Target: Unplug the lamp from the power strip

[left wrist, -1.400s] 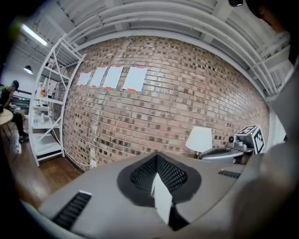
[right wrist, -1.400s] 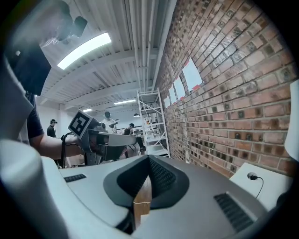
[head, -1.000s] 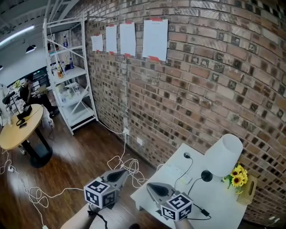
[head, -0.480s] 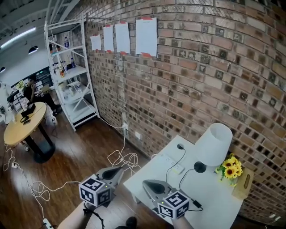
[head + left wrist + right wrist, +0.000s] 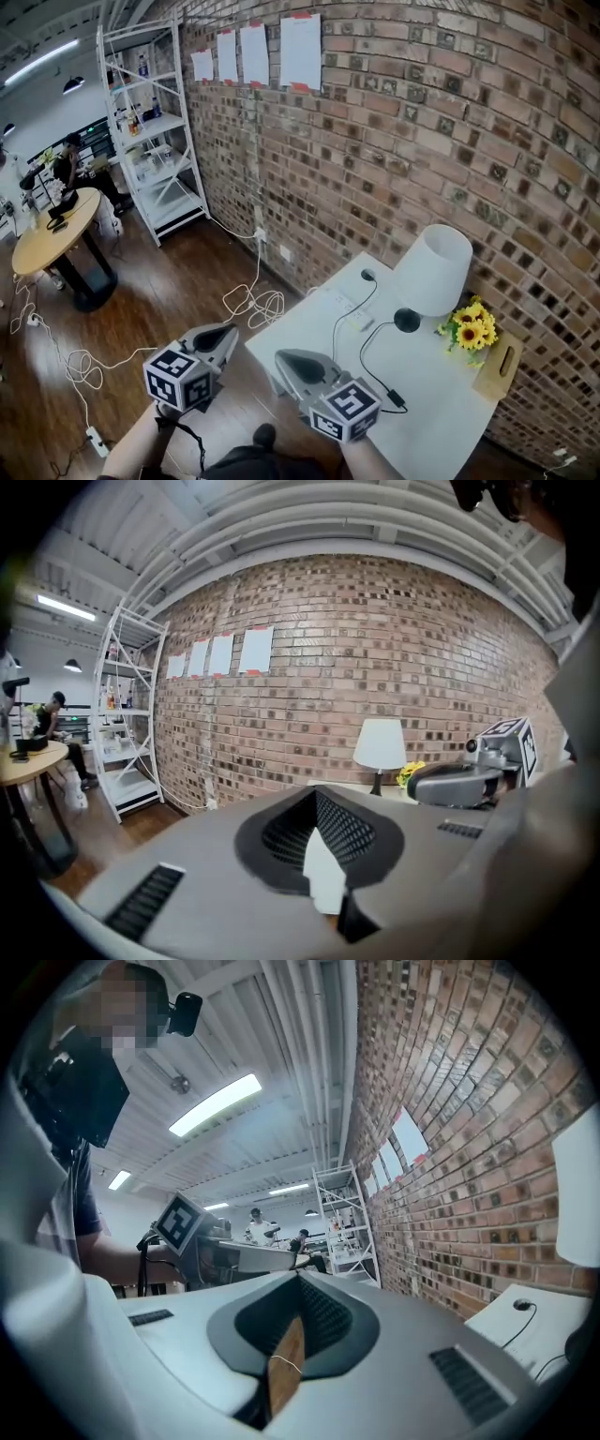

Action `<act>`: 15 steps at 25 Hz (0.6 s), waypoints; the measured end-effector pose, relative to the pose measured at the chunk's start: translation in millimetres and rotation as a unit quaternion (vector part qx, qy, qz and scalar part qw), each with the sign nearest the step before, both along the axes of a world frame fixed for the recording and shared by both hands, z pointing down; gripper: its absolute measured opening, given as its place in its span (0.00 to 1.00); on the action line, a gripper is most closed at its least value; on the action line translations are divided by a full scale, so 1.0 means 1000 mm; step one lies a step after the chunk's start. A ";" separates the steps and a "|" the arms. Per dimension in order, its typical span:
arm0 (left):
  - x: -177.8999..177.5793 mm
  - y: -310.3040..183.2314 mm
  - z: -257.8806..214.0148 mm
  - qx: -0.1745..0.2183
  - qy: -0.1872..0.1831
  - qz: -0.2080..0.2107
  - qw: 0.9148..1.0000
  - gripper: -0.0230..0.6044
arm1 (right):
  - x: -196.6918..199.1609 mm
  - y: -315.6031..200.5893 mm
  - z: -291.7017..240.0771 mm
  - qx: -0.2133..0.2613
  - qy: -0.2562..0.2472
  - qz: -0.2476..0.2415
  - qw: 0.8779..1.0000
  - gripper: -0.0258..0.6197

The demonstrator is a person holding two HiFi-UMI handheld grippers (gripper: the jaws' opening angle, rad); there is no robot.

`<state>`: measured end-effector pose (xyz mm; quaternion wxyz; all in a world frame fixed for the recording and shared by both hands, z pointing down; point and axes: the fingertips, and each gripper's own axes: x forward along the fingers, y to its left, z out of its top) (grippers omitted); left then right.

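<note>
On table (image 5: 441,417), lamp (image 5: 431,270), power strip (image 5: 347,307) beyond right gripper (image 5: 283,358), left gripper (image 5: 225,331) (both closed, empty)

Head view overhead; gripper views level, sharing lamp (image 5: 380,747).

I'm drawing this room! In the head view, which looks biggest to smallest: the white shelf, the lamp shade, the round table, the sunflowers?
Largest: white shelf.
Next: lamp shade and round table look about alike; the table stands farther away.
Smallest: sunflowers.
</note>
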<state>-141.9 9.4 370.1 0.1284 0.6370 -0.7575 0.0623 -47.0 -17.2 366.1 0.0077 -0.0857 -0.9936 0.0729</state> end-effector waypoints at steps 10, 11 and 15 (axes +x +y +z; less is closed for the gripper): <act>0.023 0.034 -0.013 -0.011 -0.065 -0.046 0.997 0.06 | 0.012 0.027 -0.008 -0.029 -0.049 -0.043 0.997 0.03; 0.026 0.035 -0.013 -0.012 -0.069 -0.047 0.996 0.06 | 0.012 0.028 -0.008 -0.031 -0.050 -0.045 0.997 0.03; 0.028 0.041 -0.014 -0.005 -0.067 -0.061 0.996 0.06 | 0.014 0.034 -0.006 -0.031 -0.046 -0.059 0.997 0.03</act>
